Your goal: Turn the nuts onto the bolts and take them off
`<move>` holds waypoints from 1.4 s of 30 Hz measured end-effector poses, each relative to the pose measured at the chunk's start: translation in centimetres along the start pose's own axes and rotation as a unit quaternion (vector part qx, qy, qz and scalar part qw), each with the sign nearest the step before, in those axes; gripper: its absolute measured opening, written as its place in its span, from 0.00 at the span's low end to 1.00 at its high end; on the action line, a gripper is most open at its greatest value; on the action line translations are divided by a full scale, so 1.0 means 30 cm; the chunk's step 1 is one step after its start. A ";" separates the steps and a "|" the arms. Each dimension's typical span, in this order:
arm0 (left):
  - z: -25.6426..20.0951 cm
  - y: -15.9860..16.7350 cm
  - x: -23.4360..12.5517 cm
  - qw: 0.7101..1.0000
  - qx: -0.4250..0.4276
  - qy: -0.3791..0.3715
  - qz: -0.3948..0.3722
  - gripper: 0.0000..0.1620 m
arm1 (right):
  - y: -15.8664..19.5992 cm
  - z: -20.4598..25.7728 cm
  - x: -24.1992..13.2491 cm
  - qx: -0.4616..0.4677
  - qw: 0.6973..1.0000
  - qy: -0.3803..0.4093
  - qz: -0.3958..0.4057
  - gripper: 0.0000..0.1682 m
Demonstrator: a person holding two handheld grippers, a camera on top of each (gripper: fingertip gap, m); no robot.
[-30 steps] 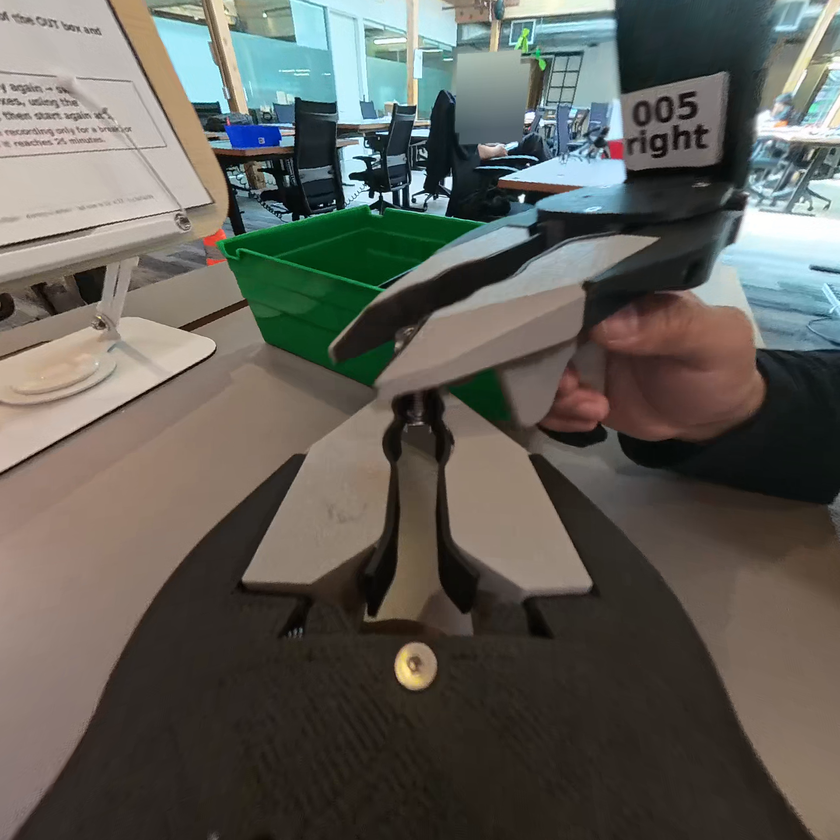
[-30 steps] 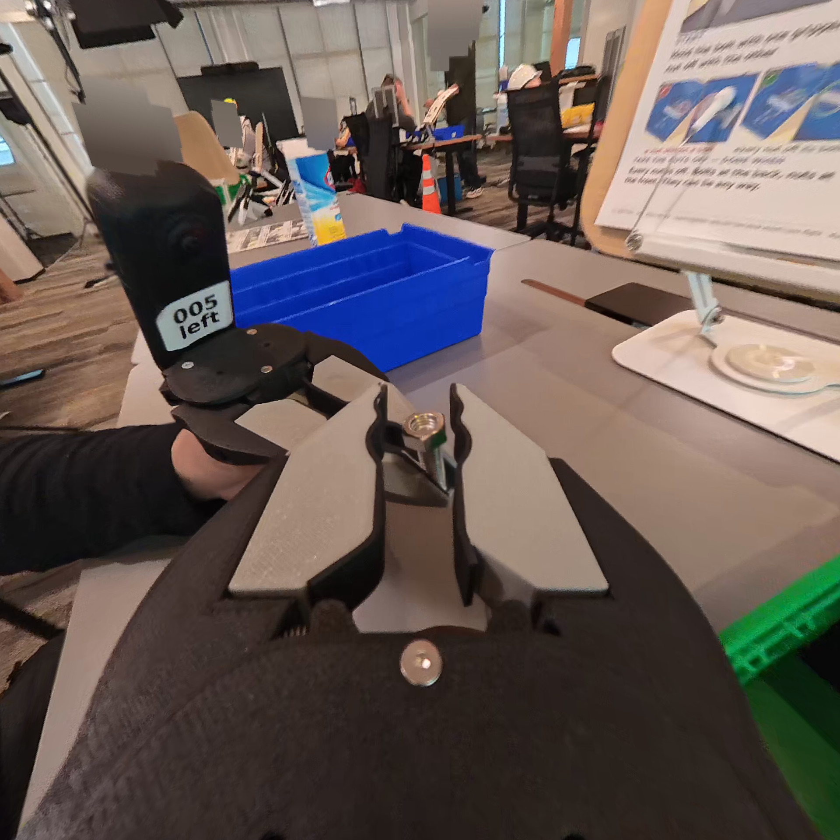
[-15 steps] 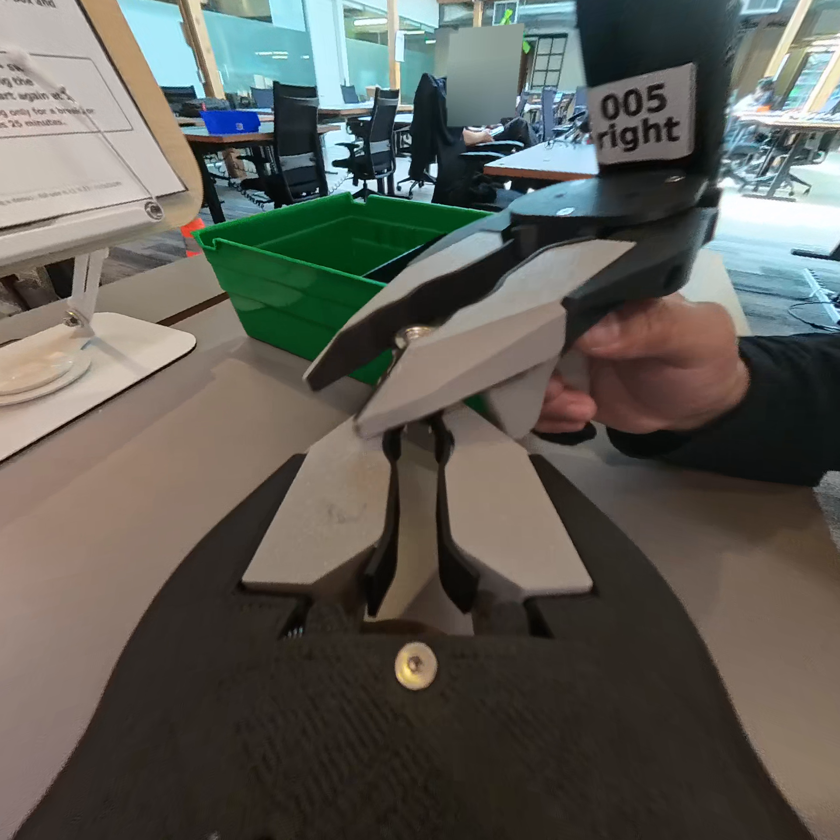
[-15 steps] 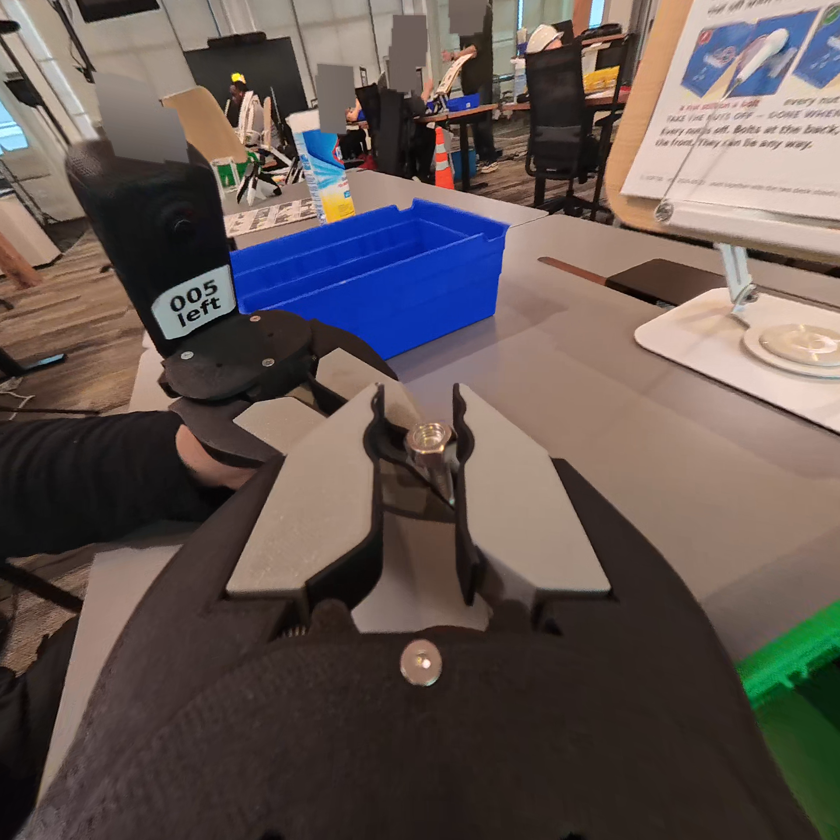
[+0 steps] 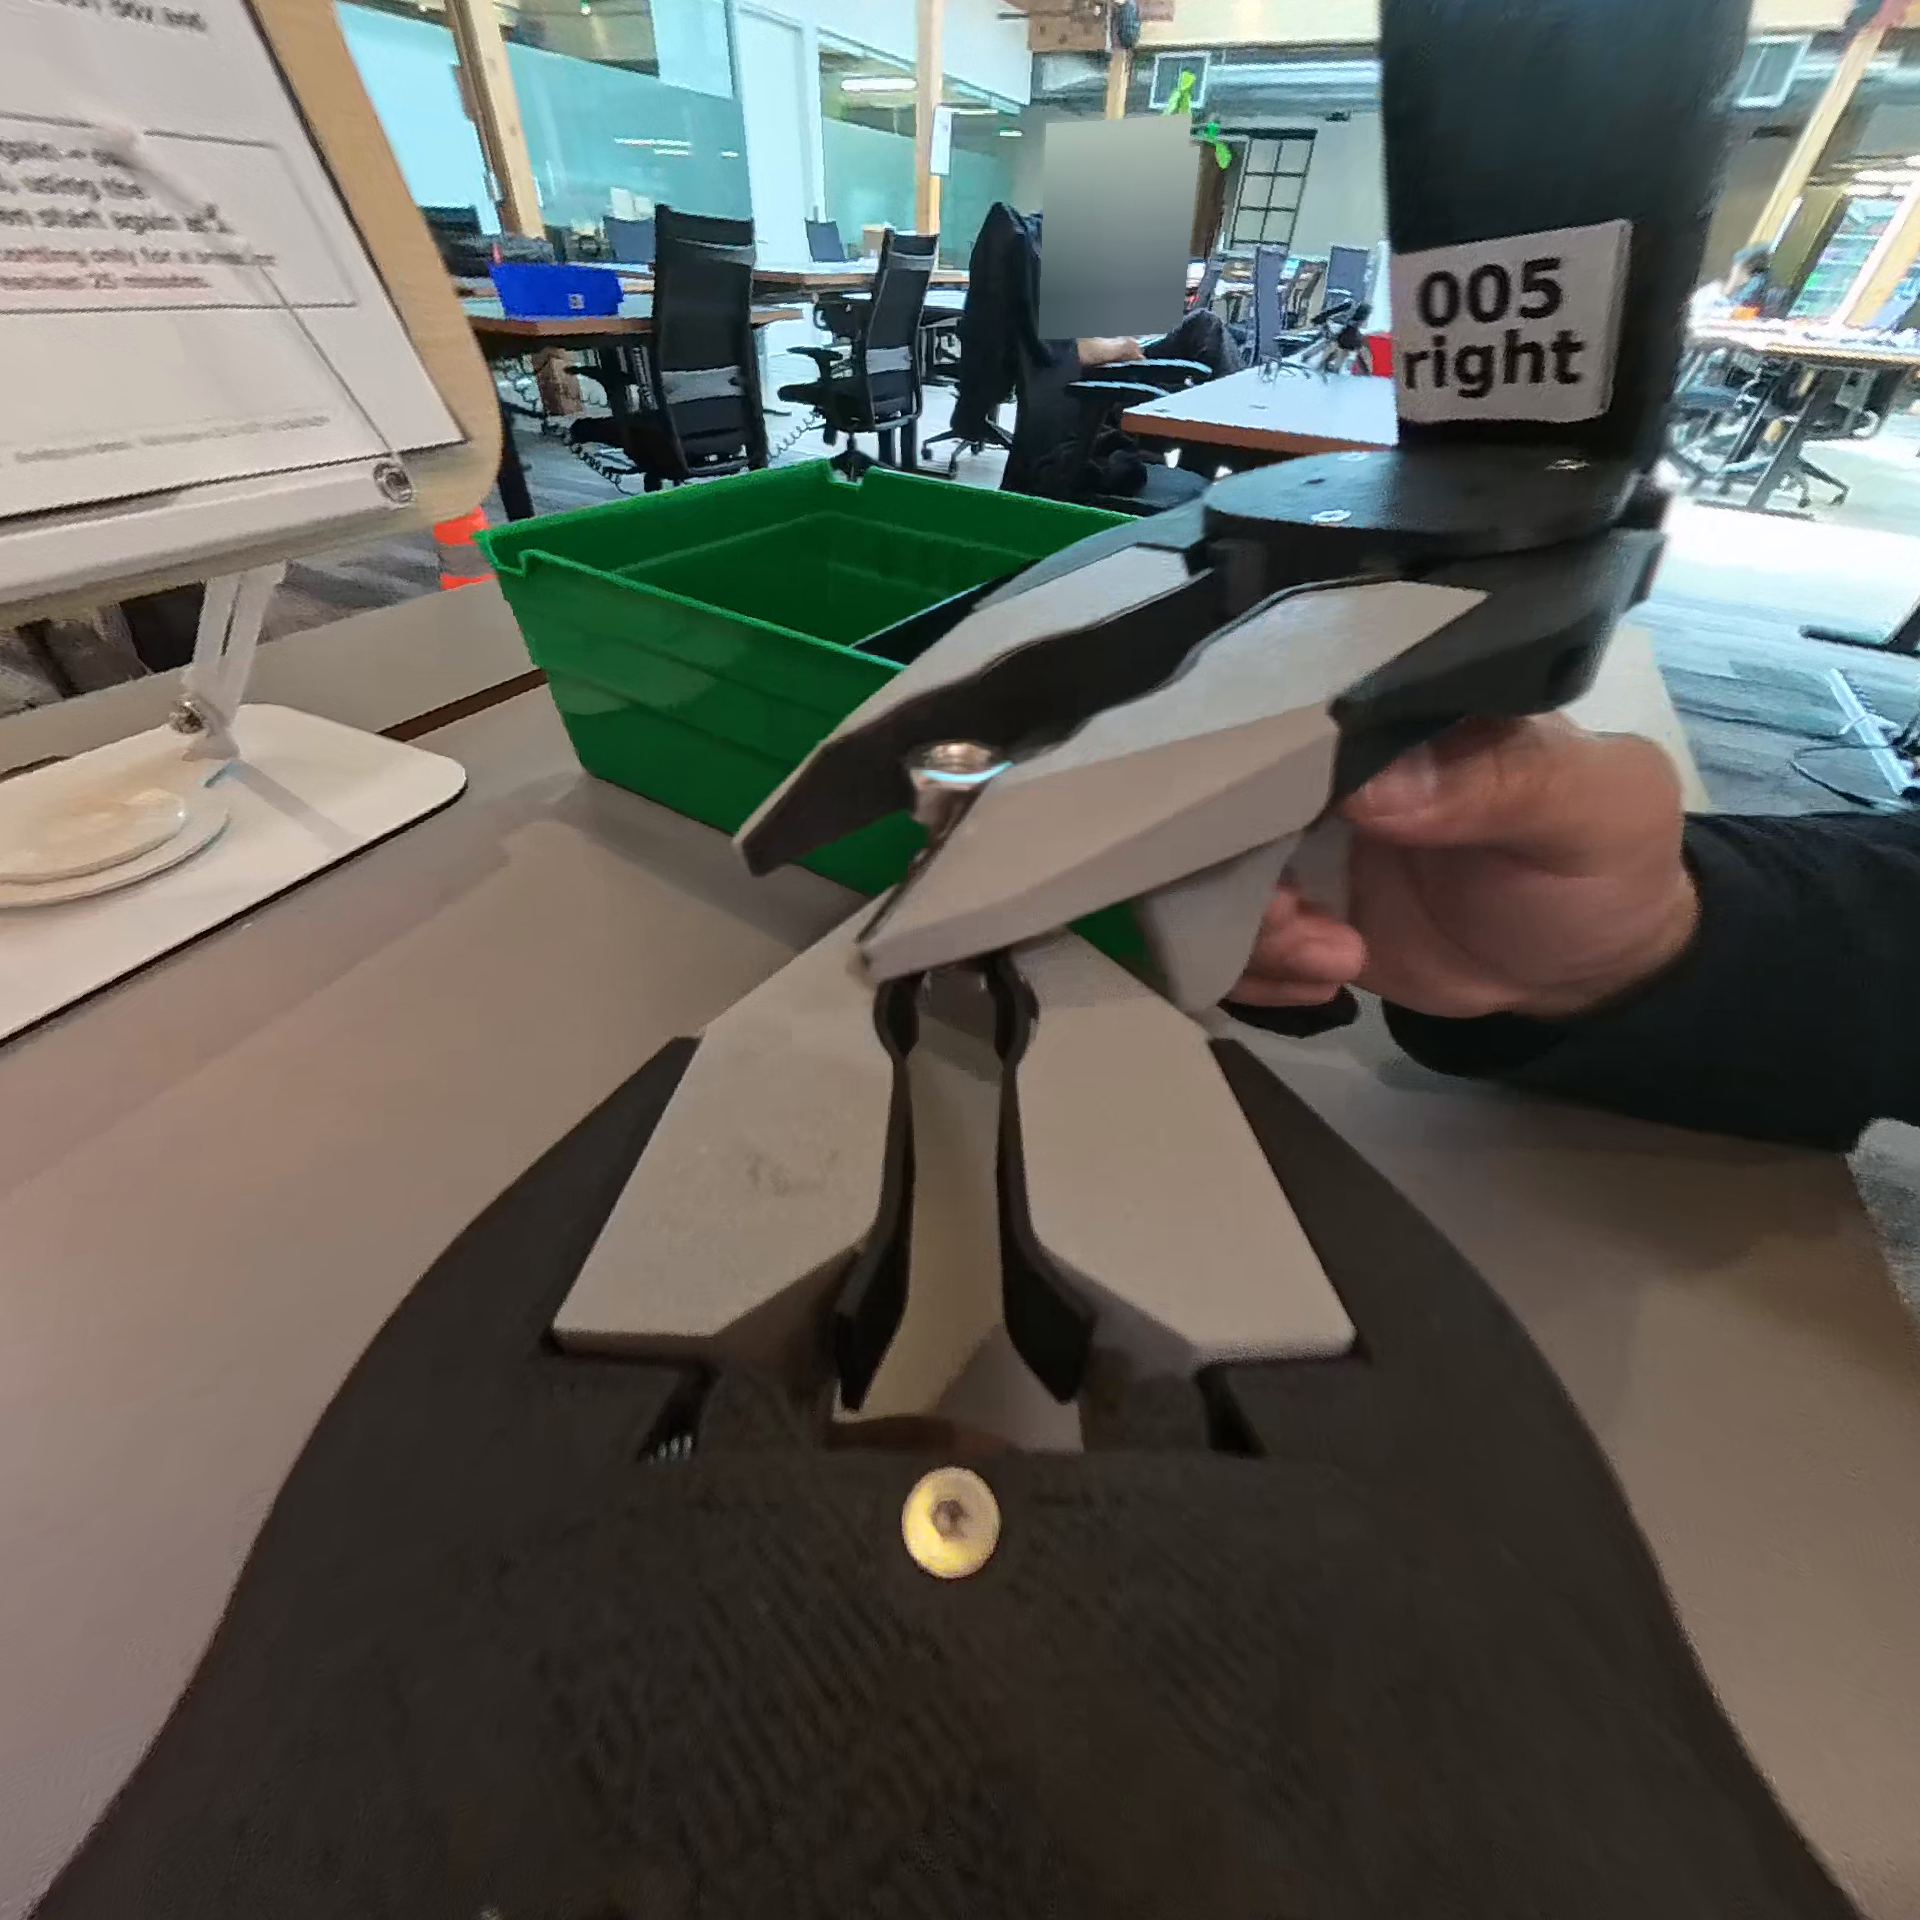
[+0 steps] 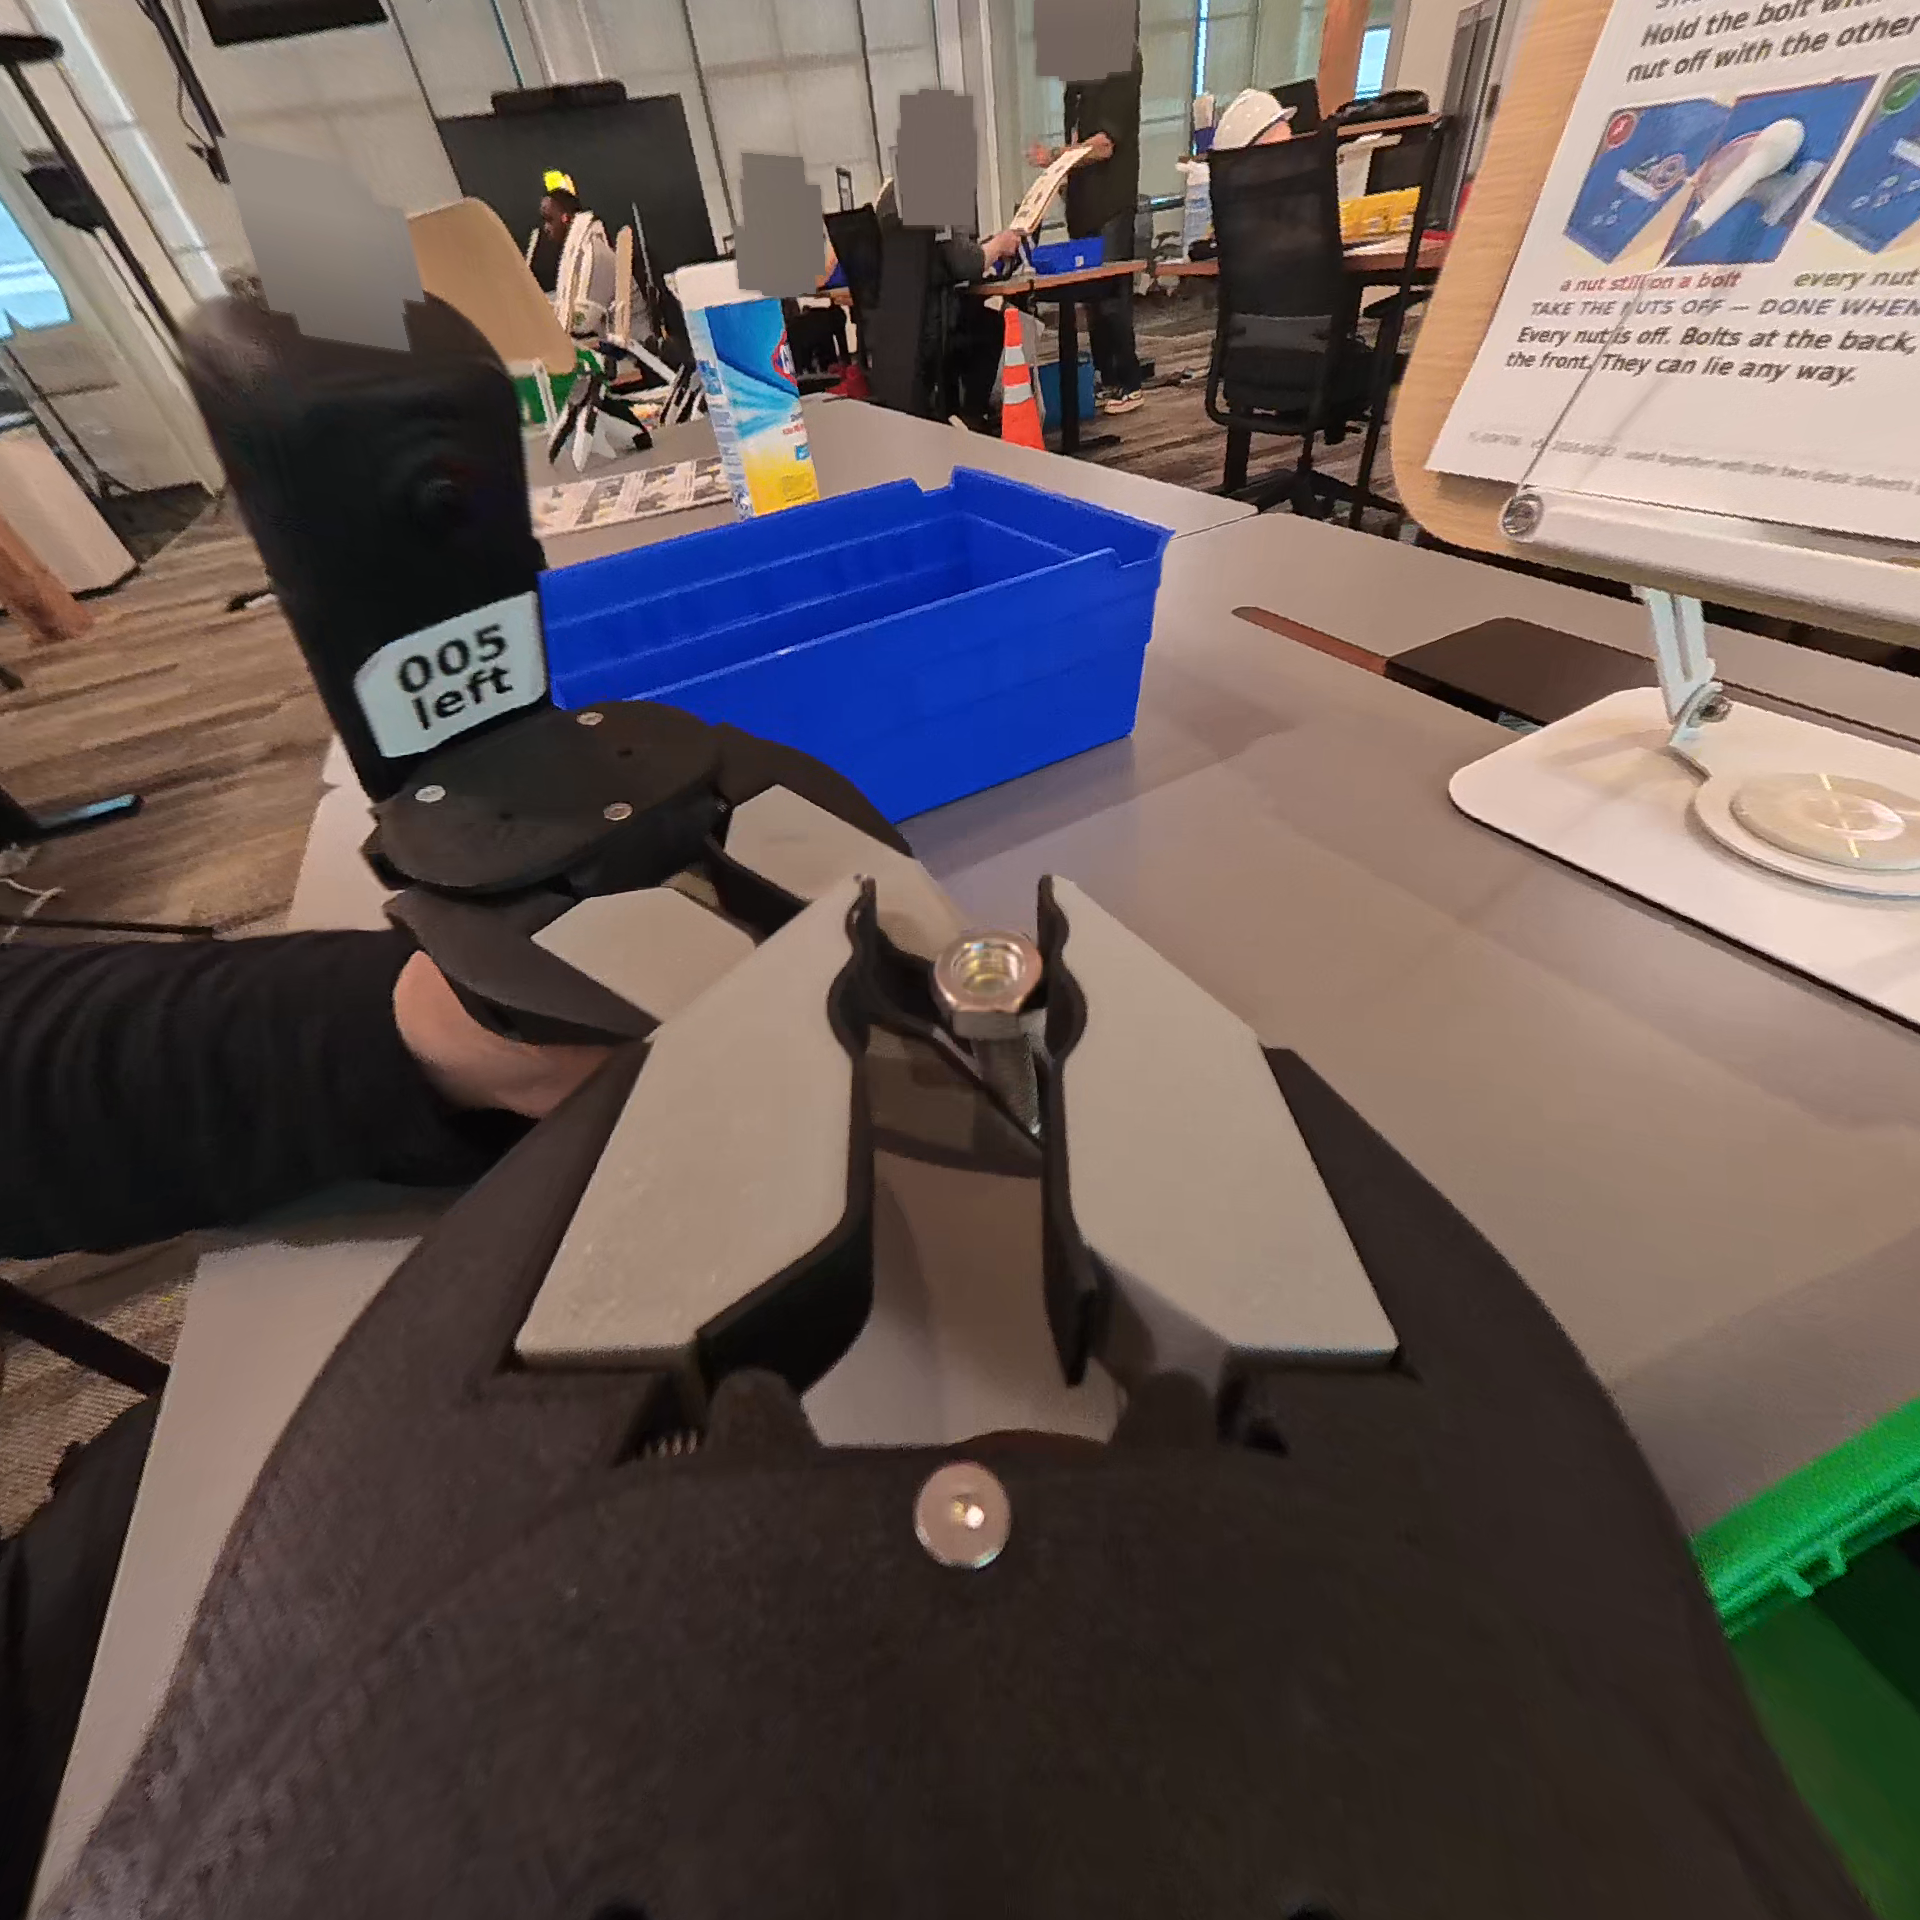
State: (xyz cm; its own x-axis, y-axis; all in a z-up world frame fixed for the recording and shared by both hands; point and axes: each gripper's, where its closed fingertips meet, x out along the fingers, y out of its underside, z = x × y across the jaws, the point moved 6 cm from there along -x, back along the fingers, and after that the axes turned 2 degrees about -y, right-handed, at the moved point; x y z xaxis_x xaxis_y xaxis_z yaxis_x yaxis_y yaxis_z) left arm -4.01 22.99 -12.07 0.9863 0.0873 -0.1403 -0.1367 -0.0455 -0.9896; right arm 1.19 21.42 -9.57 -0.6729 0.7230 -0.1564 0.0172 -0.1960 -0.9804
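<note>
- The grey table (image 6: 1351, 987) is running under both grippers, with everything else sitting on it.
- A blue bin (image 6: 862, 665) is sitting out ahead of the right gripper (image 6: 951, 935), a bit to its left; a green bin (image 5: 717, 623) is sitting ahead of the left gripper (image 5: 956, 997), mostly behind the right one from that view.
- A white sheet stand (image 6: 1683, 748) is standing off to the right gripper's right.
- The right gripper is crossing right over the left one's fingertips, blocking most of what's pinched there.
- The left gripper is clamping the lower end of the bolt (image 6: 1013, 1075), as far as I can see.
- The right gripper is squeezing the nut (image 6: 985, 977), sitting at the bolt's top end.
</note>
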 end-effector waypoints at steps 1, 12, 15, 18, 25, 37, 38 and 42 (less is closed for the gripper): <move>-0.004 0.000 0.002 1.000 0.009 -0.004 0.002 0.04 | -0.001 -0.002 -0.002 -0.004 1.000 0.004 0.002 0.16; 0.077 -0.009 -0.033 0.998 -0.037 -0.049 -0.008 0.04 | -0.030 -0.020 -0.036 -0.013 0.999 0.025 -0.015 0.13; 0.052 -0.009 -0.024 0.999 -0.026 -0.034 -0.007 0.04 | -0.020 -0.006 -0.019 -0.023 0.999 0.025 -0.008 0.15; 0.027 -0.010 -0.013 1.000 -0.021 -0.019 -0.004 0.04 | -0.012 -0.001 -0.010 -0.026 0.999 0.025 -0.003 0.16; 0.058 -0.008 -0.023 0.999 -0.035 -0.035 -0.006 0.04 | -0.029 -0.032 -0.038 -0.010 0.999 0.040 -0.017 0.15; 0.042 -0.009 -0.018 0.999 -0.029 -0.026 -0.004 0.04 | -0.018 -0.015 -0.023 -0.039 0.998 0.047 0.004 0.08; 0.041 -0.008 -0.017 0.999 -0.034 -0.020 -0.002 0.04 | -0.020 -0.015 -0.023 -0.042 0.998 0.049 0.004 0.08; 0.038 0.013 -0.004 0.999 -0.048 -0.008 0.016 0.04 | -0.054 -0.023 -0.052 -0.049 0.995 0.075 -0.035 0.08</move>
State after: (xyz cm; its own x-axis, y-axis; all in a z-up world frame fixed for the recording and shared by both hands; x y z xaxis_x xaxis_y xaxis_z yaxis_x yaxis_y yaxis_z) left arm -4.29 24.09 -12.48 0.9796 0.1009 -0.1737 -0.1585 -0.1429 -0.9770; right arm 2.71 21.07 -7.83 -0.5572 0.8247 -0.0970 0.0515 -0.0823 -0.9953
